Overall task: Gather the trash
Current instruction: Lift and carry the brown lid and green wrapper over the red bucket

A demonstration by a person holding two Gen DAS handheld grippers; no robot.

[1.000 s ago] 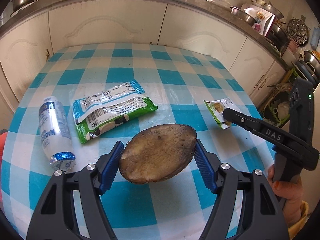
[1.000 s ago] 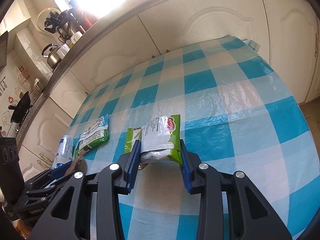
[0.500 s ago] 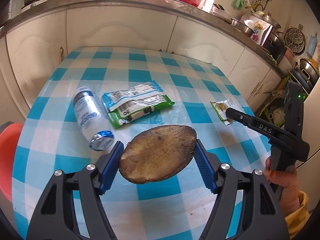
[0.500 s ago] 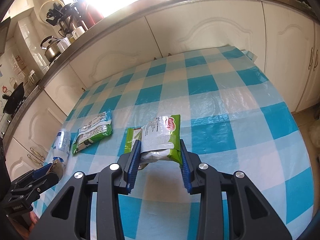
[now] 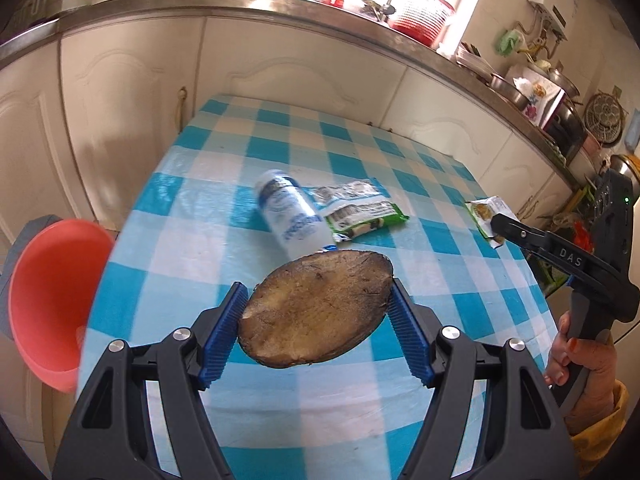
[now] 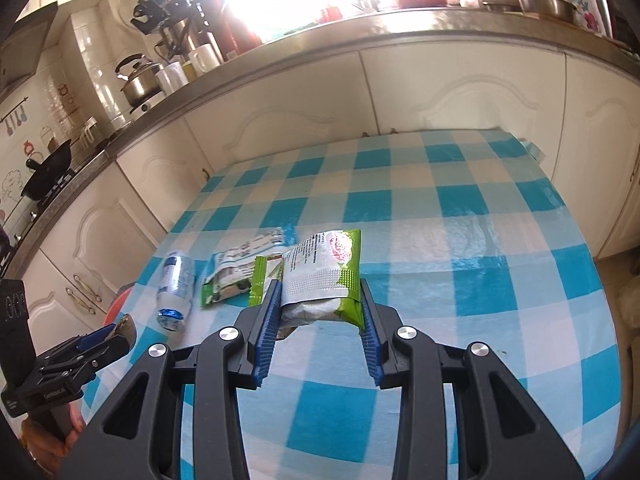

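**Over the checked surface, both loads aloft**

Above the checked surface (image 5: 248,412), in the left wrist view: left gripper (image 5: 316,316) with jaws clenched on a brown peel (image 5: 316,312), held clear of the cloth. Left of the surface, a red bin (image 5: 52,296), nothing visible inside. Beyond the peel, a bottle (image 5: 290,220) and a green wrapper (image 5: 360,212) lying flat.

Right wrist view: right gripper (image 6: 320,332) clamped on a green packet (image 6: 324,280), lifted off the surface. Risk, likely: floppy packet slipping out mid-carry; peel held only by its rim.

Two snack packets (image 5: 362,214) (image 6: 324,276), one bottle (image 5: 290,220), one brown peel (image 5: 316,308), one pink bin (image 5: 52,300), two grippers (image 5: 316,320) (image 6: 320,332).
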